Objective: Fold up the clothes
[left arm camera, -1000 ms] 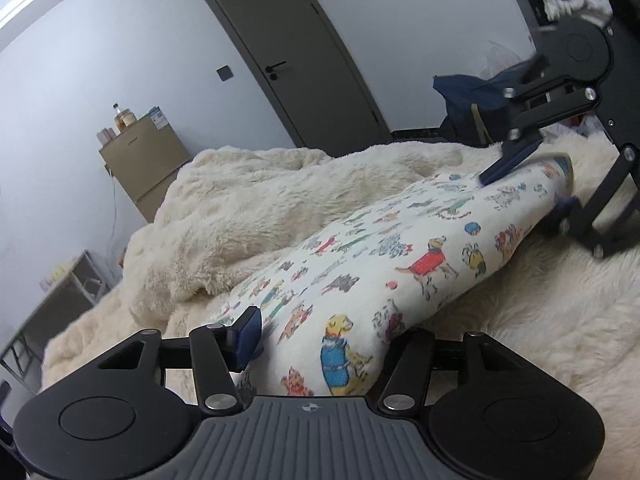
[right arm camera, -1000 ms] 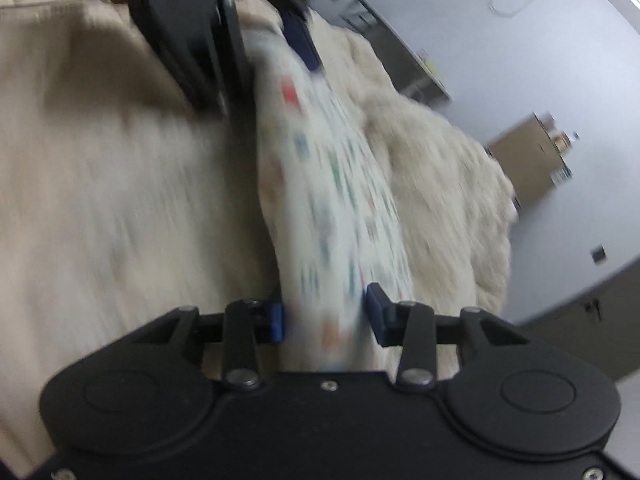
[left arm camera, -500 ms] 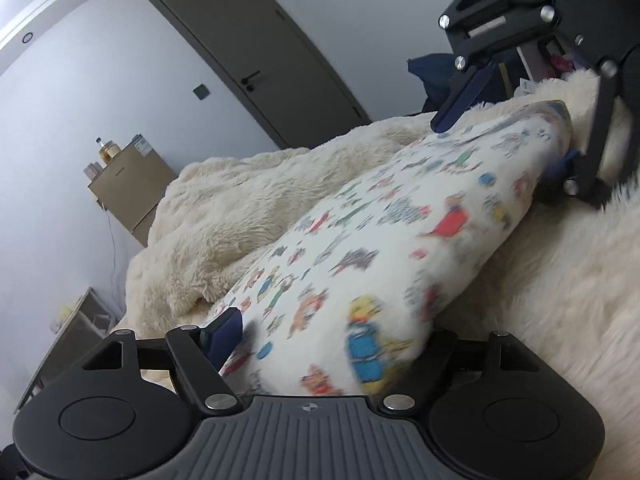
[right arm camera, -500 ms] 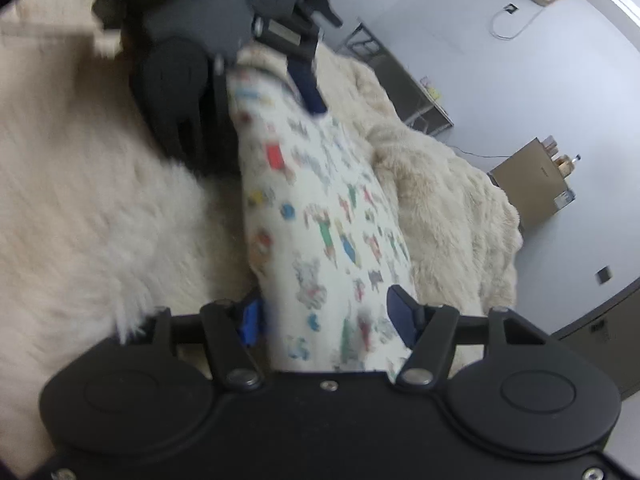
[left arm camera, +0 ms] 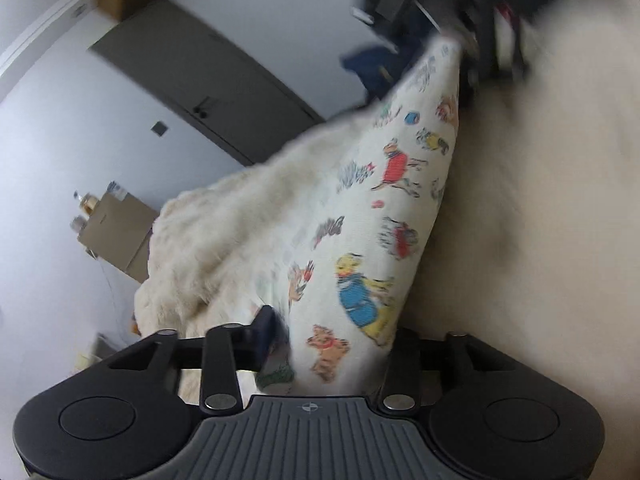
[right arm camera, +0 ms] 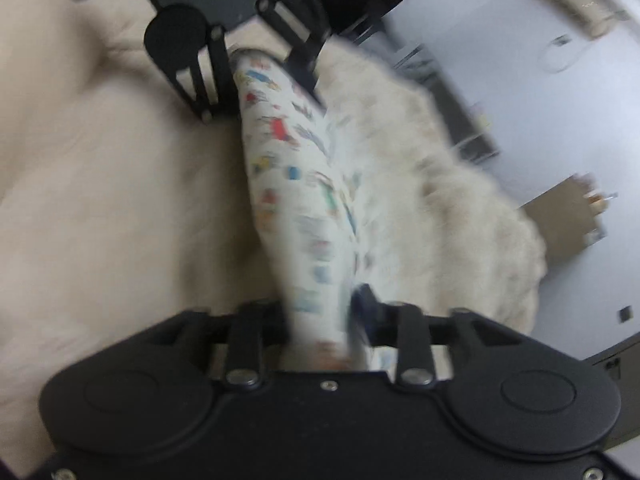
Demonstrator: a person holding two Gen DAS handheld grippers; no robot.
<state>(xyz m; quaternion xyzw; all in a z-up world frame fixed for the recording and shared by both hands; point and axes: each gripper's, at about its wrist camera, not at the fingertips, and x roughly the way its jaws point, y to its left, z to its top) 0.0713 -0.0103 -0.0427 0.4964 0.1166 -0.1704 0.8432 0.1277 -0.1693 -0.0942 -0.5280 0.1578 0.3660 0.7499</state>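
While the left gripper [left arm camera: 332, 340] and right gripper [right arm camera: 320, 320], jaws just narrowing, each clamp an end of the printed cloth [left arm camera: 384, 216] stretched above the fluffy blanket [left arm camera: 224, 232], folding looks midway, nothing laid flat yet.

the right gripper [right arm camera: 320, 316] has just been closing its jaws on one end of a white cloth [right arm camera: 296, 184] printed with small coloured figures. the cloth stretches away to the left gripper [right arm camera: 260, 76], which holds the far end. a cream fluffy blanket [right arm camera: 440, 216] lies beneath, all blurred.
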